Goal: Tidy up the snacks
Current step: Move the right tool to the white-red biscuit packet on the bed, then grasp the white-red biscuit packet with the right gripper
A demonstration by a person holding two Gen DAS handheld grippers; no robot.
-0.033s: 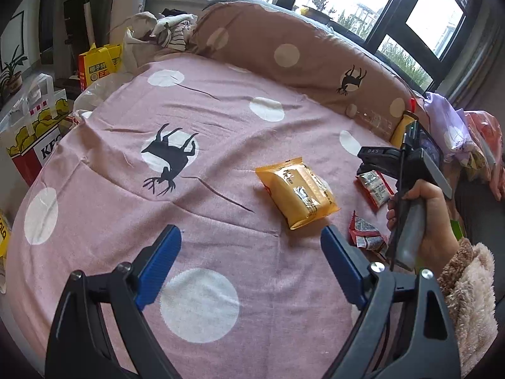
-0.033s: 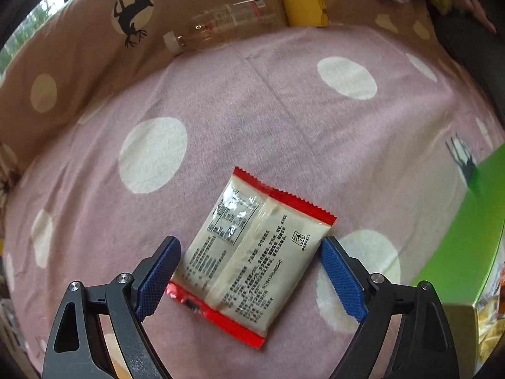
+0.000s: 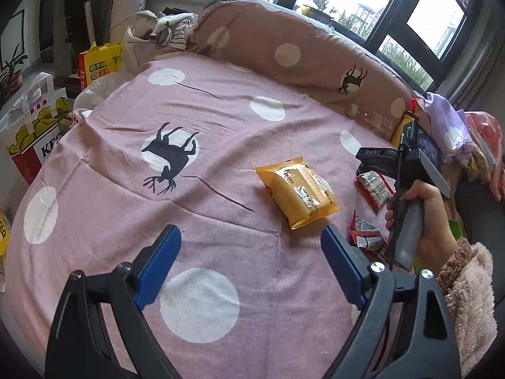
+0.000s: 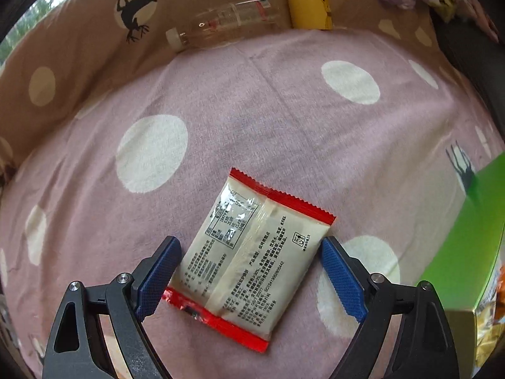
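A cream snack packet with red ends (image 4: 252, 259) lay flat, printed back up, on the pink polka-dot bedspread (image 4: 252, 110). The right gripper (image 4: 251, 267) straddled it: its blue pads (image 4: 157, 274) stood wide apart, one at each long edge of the packet, very close to the wrapper, though whether they touched it could not be told. Just to the packet's right stood a green box (image 4: 457, 252). Beyond the packet, against the brown dotted bolster (image 4: 79, 47), lay a clear plastic bottle (image 4: 224, 22) on its side, with a yellow bottle (image 4: 307, 0) next to it.

In the left wrist view, the same packet (image 3: 375, 188) appeared beneath the right gripper (image 3: 372, 165), which a hand (image 3: 423, 218) in a fluffy sleeve (image 3: 470, 287) held. To its left lay an orange snack pack (image 3: 298, 194), and nearer the camera a small red packet (image 3: 364, 232). The left gripper (image 3: 251, 262) hovered over bare bedspread short of the orange pack, jaws spread wide and holding nothing. Further left of the packet, at the bed's edge, stood a KFC paper bag (image 3: 31, 145).
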